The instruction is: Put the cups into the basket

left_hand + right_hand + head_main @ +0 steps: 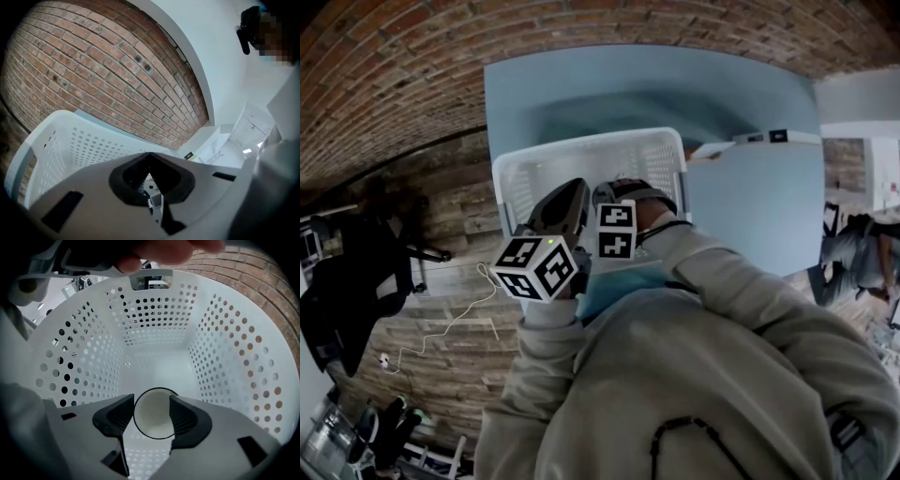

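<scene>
The blue bench (750,202) carries the white basket (581,155) in the upper middle of the head view, and its top looks smooth. A knock against a wall of the basket could well slide the basket away. The left claw (151,174) is pressed together on nothing and hangs just beside the near rim, so it is the likelier one to give that knock. The right claw (151,404) points down inside the basket, spread wide. The cup (152,418) shows mouth-up between its two sides at the lower middle of the right gripper view, apparently free. I cannot tell whether the cup rests on the basket floor. If it does not, it may land on edge and roll over. If the claw lifts off crooked, one side may hook the rim and tip the cup.
</scene>
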